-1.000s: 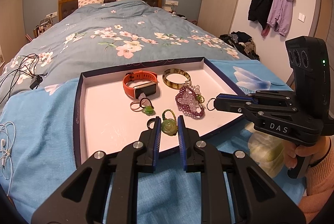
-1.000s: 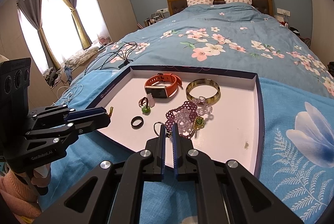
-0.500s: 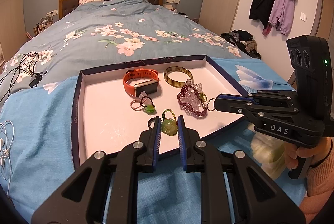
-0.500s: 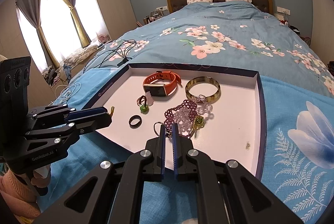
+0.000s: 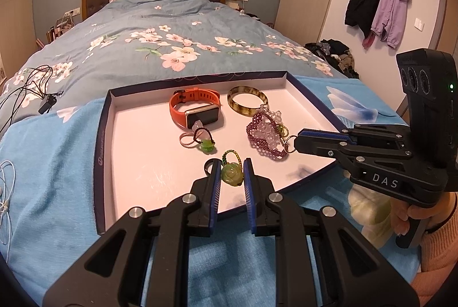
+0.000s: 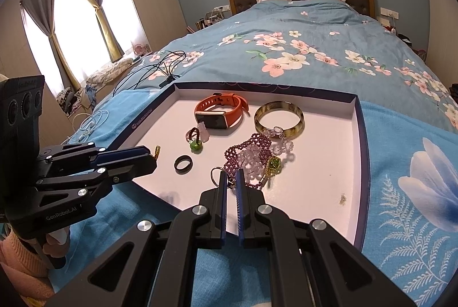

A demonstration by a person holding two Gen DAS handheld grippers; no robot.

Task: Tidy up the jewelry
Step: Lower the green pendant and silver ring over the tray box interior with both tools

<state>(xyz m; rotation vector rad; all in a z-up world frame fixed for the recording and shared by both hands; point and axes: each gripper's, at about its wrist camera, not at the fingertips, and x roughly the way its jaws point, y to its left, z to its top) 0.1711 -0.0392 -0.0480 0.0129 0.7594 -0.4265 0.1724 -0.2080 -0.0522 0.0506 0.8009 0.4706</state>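
Both grippers loaded over the tray [image 5: 103, 118]

My left gripper [image 5: 232, 173], low centre of its view, pinches the jade pendant [image 5: 231, 174], bead loop pointing away. My right gripper [image 6: 232, 182] is nearly shut on the keyring [image 6: 216, 174] of the bead tangle [image 6: 249, 155], just beyond its tips.

Home bedroom; bed [image 5: 171, 43], hung coats [image 5: 377, 6]

Black cables [image 5: 31, 86] lie on the floral bedspread [image 5: 177, 32] beside white earphones [image 6: 88, 120].
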